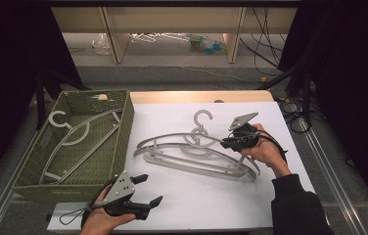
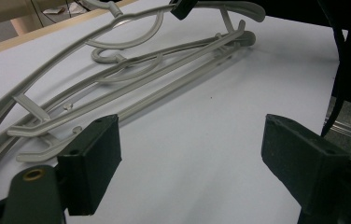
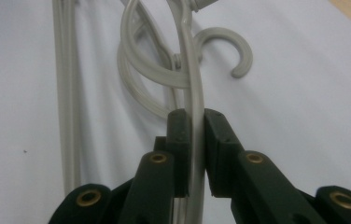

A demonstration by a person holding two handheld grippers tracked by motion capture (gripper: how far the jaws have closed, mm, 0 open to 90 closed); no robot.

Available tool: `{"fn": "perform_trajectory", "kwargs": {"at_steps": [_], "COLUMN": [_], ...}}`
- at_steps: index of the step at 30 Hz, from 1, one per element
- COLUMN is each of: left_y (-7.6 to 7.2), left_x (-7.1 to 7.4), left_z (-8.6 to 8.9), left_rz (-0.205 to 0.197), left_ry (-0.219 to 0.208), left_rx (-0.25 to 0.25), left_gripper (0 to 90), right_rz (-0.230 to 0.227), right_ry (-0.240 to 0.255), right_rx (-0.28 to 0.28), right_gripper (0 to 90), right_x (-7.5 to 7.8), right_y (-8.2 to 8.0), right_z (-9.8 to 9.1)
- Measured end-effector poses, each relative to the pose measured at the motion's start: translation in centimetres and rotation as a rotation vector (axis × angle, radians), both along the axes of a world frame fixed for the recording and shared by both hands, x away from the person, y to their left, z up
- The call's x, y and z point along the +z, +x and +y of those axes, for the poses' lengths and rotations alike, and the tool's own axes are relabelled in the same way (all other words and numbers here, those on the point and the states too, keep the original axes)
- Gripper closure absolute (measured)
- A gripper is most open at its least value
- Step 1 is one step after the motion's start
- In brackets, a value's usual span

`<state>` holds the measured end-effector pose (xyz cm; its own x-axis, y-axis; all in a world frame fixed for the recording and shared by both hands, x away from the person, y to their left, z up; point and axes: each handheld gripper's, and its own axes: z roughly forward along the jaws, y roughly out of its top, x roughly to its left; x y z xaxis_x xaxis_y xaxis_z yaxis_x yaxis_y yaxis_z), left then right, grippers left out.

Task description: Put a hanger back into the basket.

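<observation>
On the white table (image 1: 289, 117), just right of the green basket (image 1: 123, 127), I am holding the top hanger (image 1: 172, 138) of the grey pile by its upper arm, close to the neck. My right gripper (image 3: 196, 154) is clamped on that thin arm, and the pads (image 3: 179, 140) are pressing it from both sides, with the hook (image 3: 232, 51) curling off beyond them. I am judging the step as lifting this one hanger clear of the second hanger (image 1: 196, 166) lying under it, then carrying it left to the basket, where another hanger (image 1: 77, 139) is already lying. The two necks are sitting close together, so I am planning a straight, slow rise, watching that the lower hook is not catching and dragging along. The bite is narrow, so I am expecting the hanger to swing; keeping the wrist level should help. My left gripper (image 1: 143, 191) is waiting near the table's front edge, jaws wide apart and holding nothing, ready to steady the long end.
</observation>
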<state>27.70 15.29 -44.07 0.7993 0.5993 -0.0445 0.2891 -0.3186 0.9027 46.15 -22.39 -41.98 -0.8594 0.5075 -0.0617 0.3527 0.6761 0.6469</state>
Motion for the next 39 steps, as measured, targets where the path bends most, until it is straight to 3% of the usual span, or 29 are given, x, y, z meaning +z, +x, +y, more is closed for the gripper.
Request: {"fn": "perform_trajectory", "kwargs": {"at_steps": [2,11,13,21,23,25,29,35,39], "left_y": [0.0,0.4,0.3,0.5,0.6,0.7,0.6,0.7,0.7], "left_x": [0.0,0.1,0.0,-0.1,-0.3,-0.2,-0.3,-0.3,-0.1], "left_z": [0.0,0.2,0.1,0.3,0.3,0.4,0.5,0.6,0.6], "left_rz": [0.000,-0.017,0.002,-0.009,0.010,0.000,0.005,0.001,0.003], "left_ry": [-0.001,0.009,-0.003,0.018,0.003,0.022,0.020,0.018,0.012], "left_rx": [0.003,0.017,0.033,0.022,0.032,0.030,0.035,0.031,0.046], "left_gripper": [20.1,20.3,20.3,20.3,20.3,20.3,20.4,20.4,20.4], "right_rz": [-0.011,-0.067,-0.072,-0.116,-0.123,-0.133,-0.156,-0.132,-0.072], "right_ry": [0.029,0.064,0.074,0.107,0.108,0.124,0.165,0.205,0.212], "right_rx": [0.012,0.016,0.021,0.039,0.049,0.042,0.033,0.062,0.107], "right_gripper": [81.9,82.0,82.0,81.9,81.9,81.9,81.9,81.9,81.9], "right_x": [0.4,1.9,2.4,4.3,4.6,4.9,5.7,6.0,5.1], "right_y": [-0.3,-1.6,-2.0,-3.4,-3.9,-4.2,-4.7,-5.5,-6.8], "right_z": [-0.1,-0.3,-0.3,-0.5,-0.5,-0.6,-1.0,-1.3,-2.0]}}
